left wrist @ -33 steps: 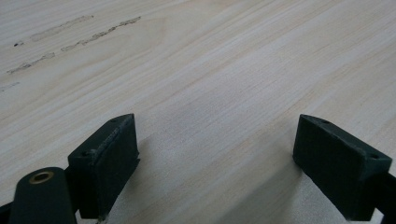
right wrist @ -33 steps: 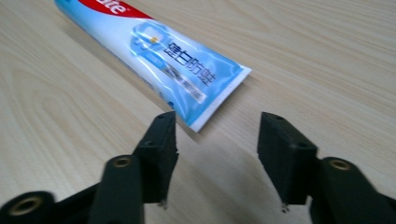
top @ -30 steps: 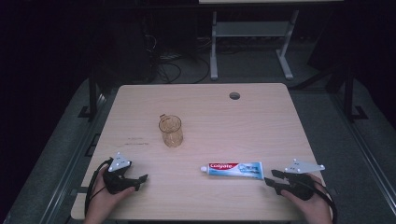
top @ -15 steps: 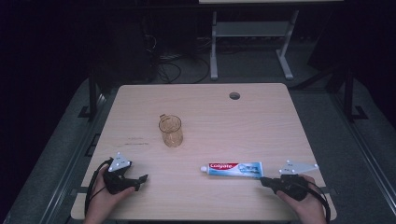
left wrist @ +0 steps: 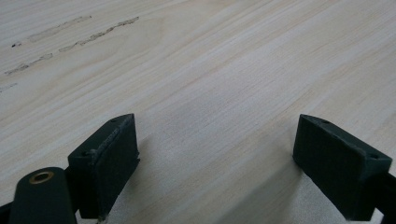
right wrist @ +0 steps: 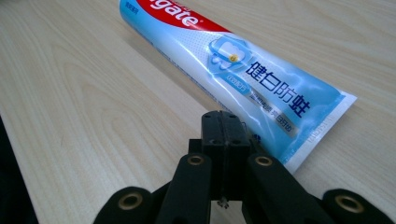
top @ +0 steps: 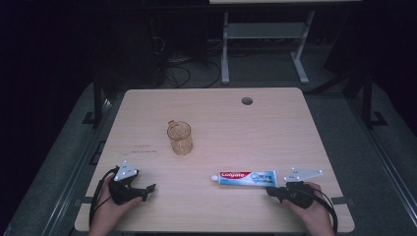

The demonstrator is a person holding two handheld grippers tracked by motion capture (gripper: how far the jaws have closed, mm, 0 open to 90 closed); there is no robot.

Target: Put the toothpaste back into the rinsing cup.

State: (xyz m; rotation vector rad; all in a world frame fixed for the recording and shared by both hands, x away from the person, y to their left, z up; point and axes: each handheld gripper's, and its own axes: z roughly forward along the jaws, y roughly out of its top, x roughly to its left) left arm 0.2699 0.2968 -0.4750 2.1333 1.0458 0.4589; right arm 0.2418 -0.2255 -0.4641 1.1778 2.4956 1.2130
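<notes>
The toothpaste tube [top: 244,178] is seen in the high view lying flat near the front edge of the table [top: 275,123], its white cap pointing toward the left gripper [top: 147,188] and its crimped tail just in front of the right gripper [top: 270,191]. The right gripper's jaws have just been closing and now appear pressed together, with nothing between them; the tube is not held. The left gripper rests well apart from the tube, near the front left corner. A clear plastic cup [top: 179,138] stands upright farther back, well apart from both. A round cable hole [top: 247,101] is set near the far edge, and beyond the table a dark floor with loose cables and a white stand is made out.

In the left gripper view, the two black pads [left wrist: 105,161] are seen standing wide apart over bare pale wood grain, with nothing held.

In the right gripper view, the tube [right wrist: 243,74] is shown close up, its blue and white printed skin glossy and smooth, its flat crimped end just beyond the shut fingertips [right wrist: 226,135]. The tube is judged light, soft and easily dented, with a slippery laminate skin. A grip across the fuller middle of the body is judged safer than one on the thin tail, which could fold or slide out. The laminate tabletop is judged flat and smooth, so the tube may skate if nudged.
</notes>
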